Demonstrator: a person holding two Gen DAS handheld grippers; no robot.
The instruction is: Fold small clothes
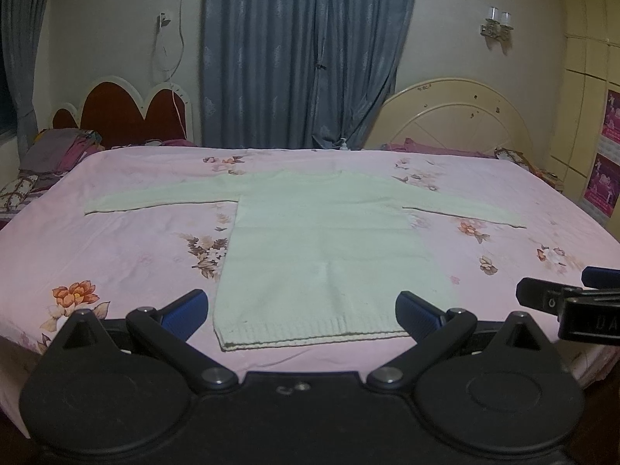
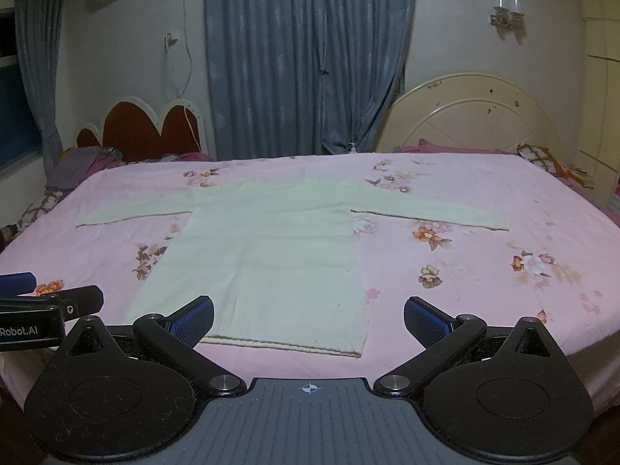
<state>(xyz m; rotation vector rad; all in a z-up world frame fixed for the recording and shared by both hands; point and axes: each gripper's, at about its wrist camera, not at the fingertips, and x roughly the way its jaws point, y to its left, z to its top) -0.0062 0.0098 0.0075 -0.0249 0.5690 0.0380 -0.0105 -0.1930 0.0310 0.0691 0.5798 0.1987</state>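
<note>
Pale-green knit, a small sweater [image 1: 321,248], lies flat across the middle of the left wrist view on the pink floral bedsheet [image 1: 128,255], sleeves spread towards both edges, hem at lower centre. The left gripper [image 1: 302,312] hangs before that hem, jaws wide apart, holding nothing.

From the right wrist view the sweater [image 2: 267,255] sits left of centre; the right gripper [image 2: 309,319] is likewise spread and empty (folding looks not yet begun). Next, I judge, each gripper must pinch a sleeve or hem corner.
</note>
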